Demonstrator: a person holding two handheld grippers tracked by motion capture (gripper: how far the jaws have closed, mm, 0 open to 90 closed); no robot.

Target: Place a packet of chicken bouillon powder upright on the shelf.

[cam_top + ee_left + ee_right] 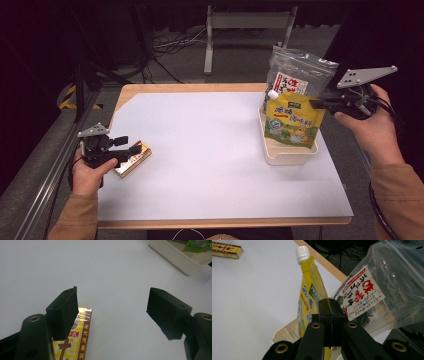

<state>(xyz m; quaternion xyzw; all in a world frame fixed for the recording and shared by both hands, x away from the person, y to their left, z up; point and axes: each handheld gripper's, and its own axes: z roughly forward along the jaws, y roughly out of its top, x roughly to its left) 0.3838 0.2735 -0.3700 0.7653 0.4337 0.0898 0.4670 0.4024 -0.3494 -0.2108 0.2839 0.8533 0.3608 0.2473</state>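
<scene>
Nearest the front-left corner, the open left gripper (131, 146) hovers over the unpacked yellow box (133, 159), while the right gripper (320, 104) pinches the yellow spout pouch (292, 121), already standing in the cream bin (285, 155) beside the clear seaweed bag (295, 75).

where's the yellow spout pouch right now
In the high view the yellow spout pouch stands at the table's right in the cream tray, before the clear bag, its edge pinched by the right gripper.

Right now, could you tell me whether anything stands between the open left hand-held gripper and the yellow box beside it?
Nothing visible does. The left hand-held gripper is open just above the yellow box, which lies flat on the white table under one jaw.
</scene>
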